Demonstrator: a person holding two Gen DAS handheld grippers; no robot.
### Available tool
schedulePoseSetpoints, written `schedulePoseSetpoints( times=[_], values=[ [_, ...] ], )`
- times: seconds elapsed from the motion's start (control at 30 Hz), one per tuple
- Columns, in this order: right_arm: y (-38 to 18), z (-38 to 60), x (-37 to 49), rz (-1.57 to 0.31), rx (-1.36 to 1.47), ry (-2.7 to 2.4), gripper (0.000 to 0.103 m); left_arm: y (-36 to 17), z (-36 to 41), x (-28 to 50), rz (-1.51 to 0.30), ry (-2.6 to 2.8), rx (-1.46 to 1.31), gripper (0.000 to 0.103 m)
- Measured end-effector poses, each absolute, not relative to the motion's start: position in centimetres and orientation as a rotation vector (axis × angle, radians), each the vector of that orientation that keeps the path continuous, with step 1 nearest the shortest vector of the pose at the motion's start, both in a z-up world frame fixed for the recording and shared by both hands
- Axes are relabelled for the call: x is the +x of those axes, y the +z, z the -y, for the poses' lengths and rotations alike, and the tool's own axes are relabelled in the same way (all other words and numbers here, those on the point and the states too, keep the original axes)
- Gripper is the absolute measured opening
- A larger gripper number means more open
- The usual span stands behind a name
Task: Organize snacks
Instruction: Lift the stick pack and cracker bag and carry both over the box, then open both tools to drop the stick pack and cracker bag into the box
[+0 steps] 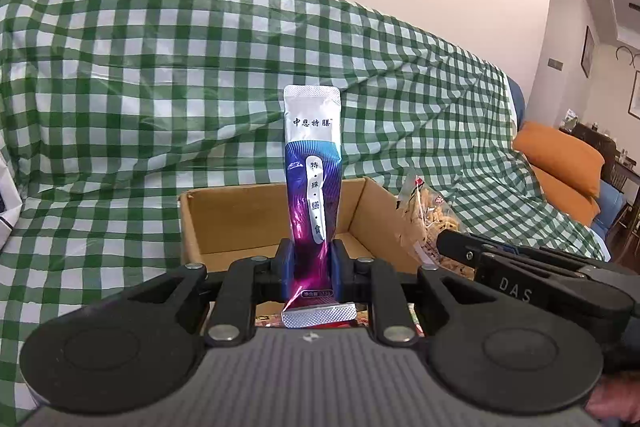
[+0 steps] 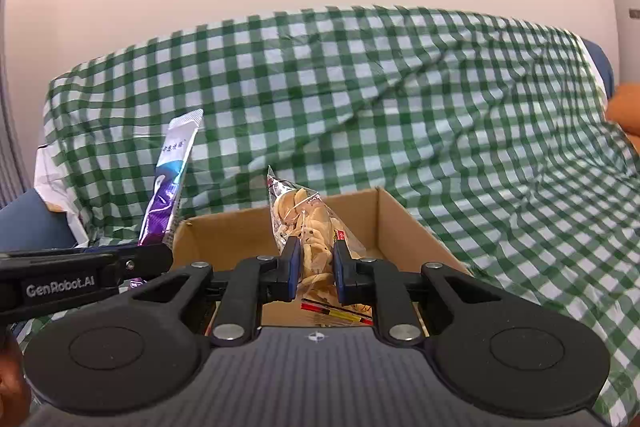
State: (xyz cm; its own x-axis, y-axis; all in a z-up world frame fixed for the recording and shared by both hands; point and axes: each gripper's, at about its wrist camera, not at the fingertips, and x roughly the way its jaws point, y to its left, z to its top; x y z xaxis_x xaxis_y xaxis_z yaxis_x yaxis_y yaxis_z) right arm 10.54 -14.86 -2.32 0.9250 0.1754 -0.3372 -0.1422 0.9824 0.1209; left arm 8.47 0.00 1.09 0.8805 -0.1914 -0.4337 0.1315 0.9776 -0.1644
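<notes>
My left gripper (image 1: 311,267) is shut on a tall silver, blue and purple snack sachet (image 1: 313,171), held upright over an open cardboard box (image 1: 224,223). The sachet also shows in the right wrist view (image 2: 170,183), at the left. My right gripper (image 2: 314,263) is shut on a clear bag of beige crackers (image 2: 308,227), held over the same box (image 2: 400,227). That cracker bag shows in the left wrist view (image 1: 424,223), at the right, with the right gripper body (image 1: 520,267) beside it.
The box sits on a sofa covered by a green and white checked cloth (image 1: 120,87). An orange cushion (image 1: 560,163) lies at the right. A white bag (image 2: 52,179) lies at the left. Some packets (image 1: 276,319) show inside the box under the left gripper.
</notes>
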Motion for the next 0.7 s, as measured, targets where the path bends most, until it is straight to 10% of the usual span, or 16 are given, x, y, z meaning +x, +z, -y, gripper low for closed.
schedulePoseSetpoints(
  times=[0.7],
  values=[
    [-2.49, 15.76, 10.63, -0.363, 0.088, 0.101, 0.018, 0.80, 0.62, 9.12, -0.475, -0.213, -0.133, 0.021]
  ],
)
